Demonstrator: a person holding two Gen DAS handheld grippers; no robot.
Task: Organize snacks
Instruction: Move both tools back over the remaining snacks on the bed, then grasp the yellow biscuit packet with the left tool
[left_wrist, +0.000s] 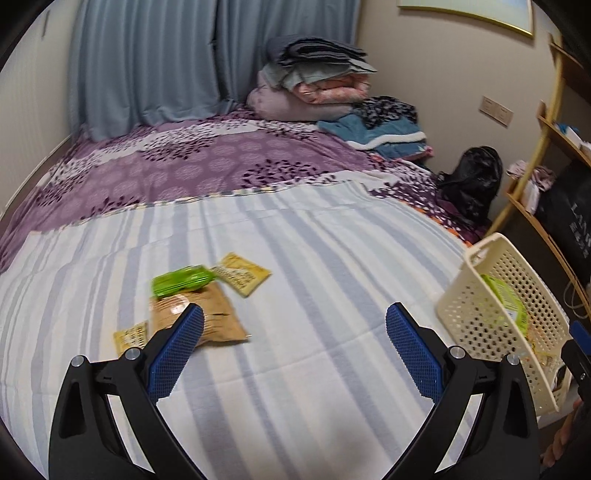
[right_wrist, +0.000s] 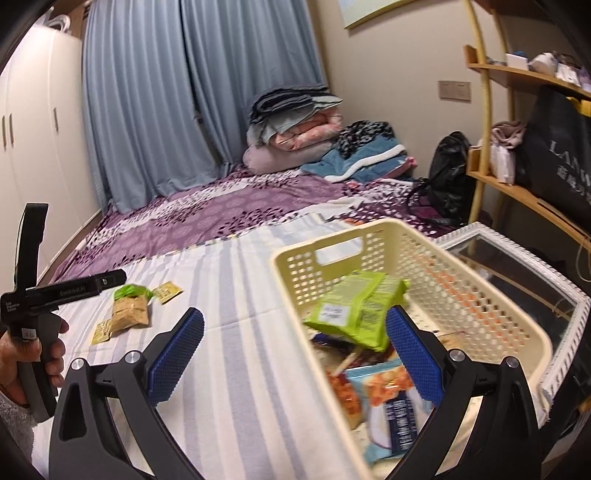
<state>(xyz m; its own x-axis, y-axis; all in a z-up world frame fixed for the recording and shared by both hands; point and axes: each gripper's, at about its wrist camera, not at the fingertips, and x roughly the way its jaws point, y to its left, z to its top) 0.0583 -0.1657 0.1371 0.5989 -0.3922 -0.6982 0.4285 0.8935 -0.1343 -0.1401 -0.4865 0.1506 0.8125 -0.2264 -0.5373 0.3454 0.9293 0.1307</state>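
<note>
A cream perforated basket stands on the striped bed sheet at the right; it also shows in the left wrist view. In it lie a green snack bag, a blue-and-white bag and other packets. My right gripper is open and empty over the basket's near left rim. On the sheet to the left lie a green packet, a brown bag and two yellow sachets. My left gripper is open and empty, just right of the brown bag.
Purple bedding covers the far bed, with folded blankets stacked by the blue curtain. A black bag and a wooden shelf stand at the right. A white-framed glass panel lies behind the basket.
</note>
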